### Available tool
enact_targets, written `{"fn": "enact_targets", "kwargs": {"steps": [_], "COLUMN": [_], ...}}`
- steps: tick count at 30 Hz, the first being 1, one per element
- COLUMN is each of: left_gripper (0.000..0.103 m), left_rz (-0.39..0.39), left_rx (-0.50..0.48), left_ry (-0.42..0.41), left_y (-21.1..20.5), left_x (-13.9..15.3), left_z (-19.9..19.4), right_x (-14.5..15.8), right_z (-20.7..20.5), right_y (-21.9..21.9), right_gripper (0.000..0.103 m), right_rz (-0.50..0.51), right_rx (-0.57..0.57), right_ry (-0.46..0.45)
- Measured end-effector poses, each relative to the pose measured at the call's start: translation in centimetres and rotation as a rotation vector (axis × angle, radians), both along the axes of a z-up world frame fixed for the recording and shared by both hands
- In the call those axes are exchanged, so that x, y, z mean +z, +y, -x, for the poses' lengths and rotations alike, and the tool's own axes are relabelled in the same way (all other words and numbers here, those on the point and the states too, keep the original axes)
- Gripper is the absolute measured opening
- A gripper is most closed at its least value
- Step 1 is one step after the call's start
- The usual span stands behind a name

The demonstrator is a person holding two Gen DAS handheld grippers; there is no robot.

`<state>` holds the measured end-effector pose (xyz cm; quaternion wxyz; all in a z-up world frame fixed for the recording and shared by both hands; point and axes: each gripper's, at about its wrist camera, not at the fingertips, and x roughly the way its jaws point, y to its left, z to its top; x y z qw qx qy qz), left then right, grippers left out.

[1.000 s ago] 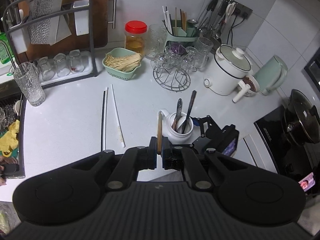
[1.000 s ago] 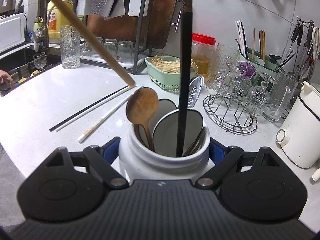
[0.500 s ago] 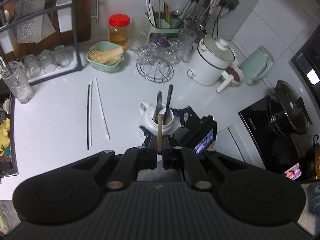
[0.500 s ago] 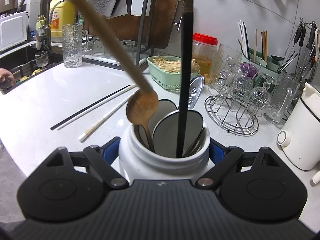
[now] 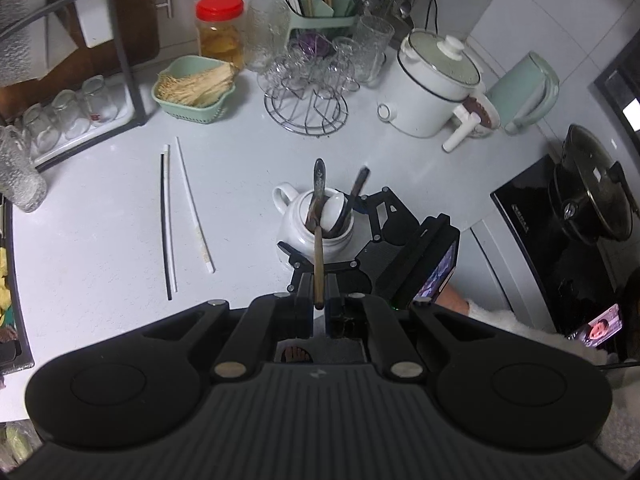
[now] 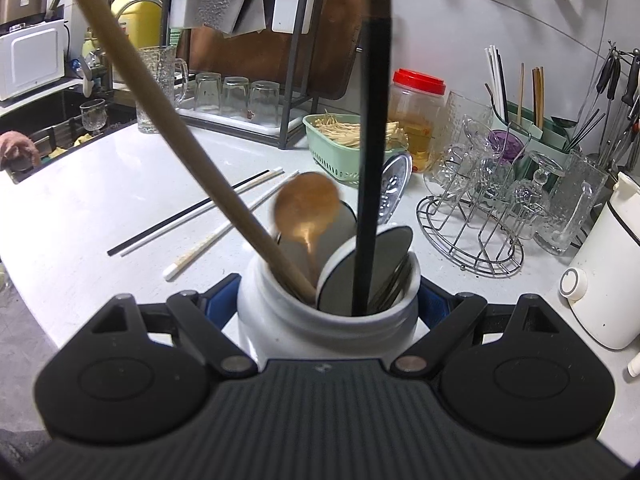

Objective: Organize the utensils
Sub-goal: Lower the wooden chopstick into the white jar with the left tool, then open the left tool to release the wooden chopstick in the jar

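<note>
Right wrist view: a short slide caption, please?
Right tongs grip a white jar as a wooden stick slides in.

On the worktop (image 5: 100,240): three loose chopsticks (image 5: 194,208), one white jar (image 5: 308,236), one green basket (image 5: 192,90), one red-lidded jar (image 5: 220,28), one wire glass rack (image 5: 306,110), one white cooker (image 5: 434,84), one green kettle (image 5: 528,92). In the white jar: one wooden spoon (image 6: 306,208).

The left gripper (image 5: 319,308) has its jaws clamped on a wooden stick (image 5: 318,264) whose far end dips into the white jar (image 5: 316,232) — the right gripper (image 5: 340,240) brackets that jar. Three chopsticks (image 5: 176,216) lie on the counter (image 5: 100,240), apart from the jar.
</note>
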<state>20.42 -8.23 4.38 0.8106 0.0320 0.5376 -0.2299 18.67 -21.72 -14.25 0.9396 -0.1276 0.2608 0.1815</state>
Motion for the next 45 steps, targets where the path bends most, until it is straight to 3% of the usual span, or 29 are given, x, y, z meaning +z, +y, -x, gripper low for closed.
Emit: {"fn": "enact_targets", "kwargs": {"steps": [15,25,30,32,34,45], "left_gripper": [0.005,0.005,0.006,0.014,0.039,0.04], "left_rz": [-0.053,-0.083,-0.104,-0.11,-0.109,-0.007], "left_rx": [-0.092,-0.092,-0.075,-0.065,-0.044,0.102], "left_ry": [-0.002,-0.001,-0.021,-0.02,-0.042,-0.201], "left_y": [-3.6,-4.8,-4.8,-4.6,-4.3,-0.7], "left_x": [-2.8,-5.5,-5.2,-5.0,-4.5,-2.3], "left_z": [-3.8,-4.6,-4.8,-4.9,-4.8,-1.8], "right_x": [-0.1,-0.1,0.0,0.0,-0.1,-0.2], "right_z": [0.1,0.4,0.3,0.3,0.3,0.4], "right_y": [0.0,0.2,0.3,0.3,0.3,0.6], "right_gripper": [0.092,0.092,0.092,0.092,0.092,0.092], "right_rz": [-0.003,-0.003,-0.003,-0.004,-0.006,-0.01], "right_rx": [-0.007,-0.001,0.0,-0.002,-0.004,-0.027], "right_ry": [-0.006,-0.01,-0.008,-0.007,-0.007,-0.008]}}
